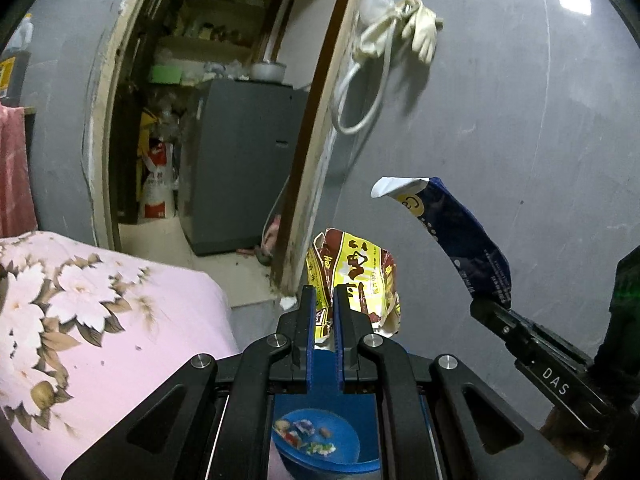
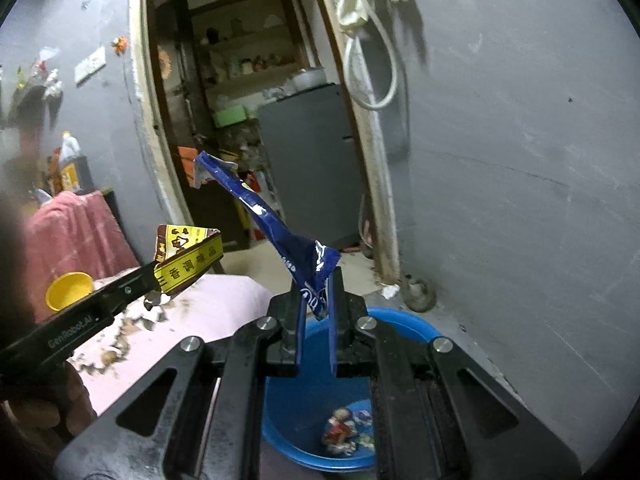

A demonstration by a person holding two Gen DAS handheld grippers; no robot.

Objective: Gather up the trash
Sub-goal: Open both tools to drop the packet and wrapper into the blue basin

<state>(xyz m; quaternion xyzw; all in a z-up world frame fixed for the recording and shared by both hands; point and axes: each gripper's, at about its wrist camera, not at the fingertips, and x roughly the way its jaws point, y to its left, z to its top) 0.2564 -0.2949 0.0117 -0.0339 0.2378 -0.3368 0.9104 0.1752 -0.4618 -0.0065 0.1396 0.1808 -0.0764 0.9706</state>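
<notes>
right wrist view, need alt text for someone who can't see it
The right gripper holds a crumpled blue wrapper upright between its fingers, above a blue basin with a few scraps in it. At left, the left gripper grips a yellow and brown wrapper over a pink floral bedcover, with a grey wall and open doorway behind.

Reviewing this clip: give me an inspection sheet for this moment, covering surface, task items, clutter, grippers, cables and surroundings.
Surface: grey floor, with a pink floral bedspread to the left.
Task items: yellow wrapper and blue wrapper held above the blue basin, which already holds scraps.
Clutter: yellow funnel; oil bottle.
Grippers: left gripper shut on the yellow wrapper; right gripper shut on the blue wrapper.
Cables: white hose looped on the wall.
Surroundings: grey wall, gloves, open doorway, grey fridge.
</notes>
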